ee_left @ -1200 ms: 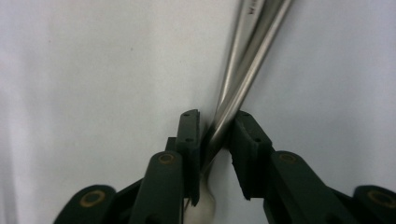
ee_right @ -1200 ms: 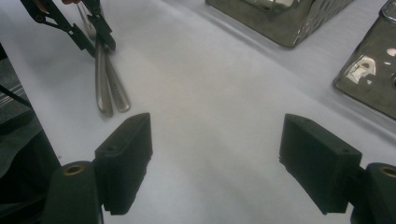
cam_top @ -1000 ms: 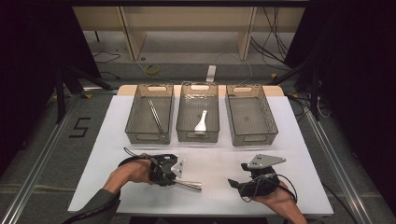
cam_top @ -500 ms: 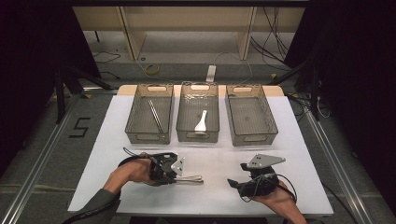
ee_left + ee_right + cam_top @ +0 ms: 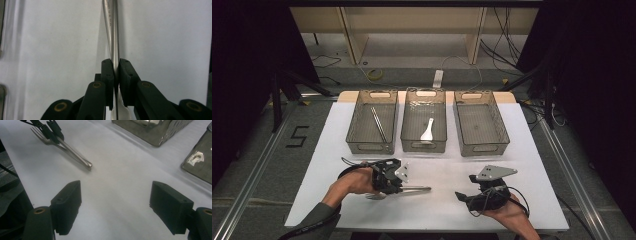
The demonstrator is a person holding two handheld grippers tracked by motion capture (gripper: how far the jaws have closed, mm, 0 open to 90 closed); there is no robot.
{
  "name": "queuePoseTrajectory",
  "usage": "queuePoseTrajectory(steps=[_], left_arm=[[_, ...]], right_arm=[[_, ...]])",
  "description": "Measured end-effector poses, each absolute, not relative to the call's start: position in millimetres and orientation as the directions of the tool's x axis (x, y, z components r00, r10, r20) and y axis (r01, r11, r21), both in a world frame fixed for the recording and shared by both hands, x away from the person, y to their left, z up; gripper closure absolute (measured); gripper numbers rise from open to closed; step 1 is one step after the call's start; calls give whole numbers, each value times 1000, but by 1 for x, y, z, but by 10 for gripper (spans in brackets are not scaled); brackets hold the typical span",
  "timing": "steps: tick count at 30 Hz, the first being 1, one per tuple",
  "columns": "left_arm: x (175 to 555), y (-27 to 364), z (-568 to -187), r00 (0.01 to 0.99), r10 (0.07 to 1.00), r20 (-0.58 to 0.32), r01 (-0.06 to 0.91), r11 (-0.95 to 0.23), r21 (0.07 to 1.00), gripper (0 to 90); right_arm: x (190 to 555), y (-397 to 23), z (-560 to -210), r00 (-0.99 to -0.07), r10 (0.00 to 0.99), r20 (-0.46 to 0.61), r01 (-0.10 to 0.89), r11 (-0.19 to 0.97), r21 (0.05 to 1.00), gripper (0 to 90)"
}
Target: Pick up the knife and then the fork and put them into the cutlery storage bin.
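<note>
A metal fork (image 5: pixel 414 190) sticks out rightward from my left gripper (image 5: pixel 393 187), low over the white table (image 5: pixel 437 170). In the left gripper view the gripper (image 5: pixel 116 72) is shut on the fork (image 5: pixel 111 30) at its neck, with the handle running away from the camera. My right gripper (image 5: pixel 460 196) rests at the front right of the table, pointing left. Its jaws (image 5: pixel 115 202) stand wide open over bare table. From there the fork (image 5: pixel 72 151) and the left gripper (image 5: pixel 51 131) show at the upper left, tines pointing away from me.
Three mesh bins stand in a row at the back. The left bin (image 5: pixel 357 131) holds thin metal sticks (image 5: pixel 378 124), the middle bin (image 5: pixel 409 131) a white spoon (image 5: pixel 428 131), and the right bin (image 5: pixel 499 131) nothing. Bare table lies between my grippers.
The fork's handle has swung from slanting toward the front edge to nearly level across the table, with the left gripper shifting slightly. The right gripper has stayed put.
</note>
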State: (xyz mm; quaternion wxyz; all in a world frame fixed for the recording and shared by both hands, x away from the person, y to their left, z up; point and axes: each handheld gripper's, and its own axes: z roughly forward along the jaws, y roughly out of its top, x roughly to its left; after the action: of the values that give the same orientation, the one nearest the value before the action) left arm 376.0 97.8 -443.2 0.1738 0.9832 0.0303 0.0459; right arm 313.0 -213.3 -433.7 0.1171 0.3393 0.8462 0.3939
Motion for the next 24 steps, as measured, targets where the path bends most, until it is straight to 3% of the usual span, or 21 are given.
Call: queuePoseTrajectory(steps=[11,24], left_arm=[[377,95,-431,986,167,26,143,-908,395,823],[367,78,-425,987,155,-46,159,-884,441,823]], right_arm=[[312,-205,-434,-760,646,68,465,467,752,263],[311,-171,-430,-834,550,46,388,525,758,266]])
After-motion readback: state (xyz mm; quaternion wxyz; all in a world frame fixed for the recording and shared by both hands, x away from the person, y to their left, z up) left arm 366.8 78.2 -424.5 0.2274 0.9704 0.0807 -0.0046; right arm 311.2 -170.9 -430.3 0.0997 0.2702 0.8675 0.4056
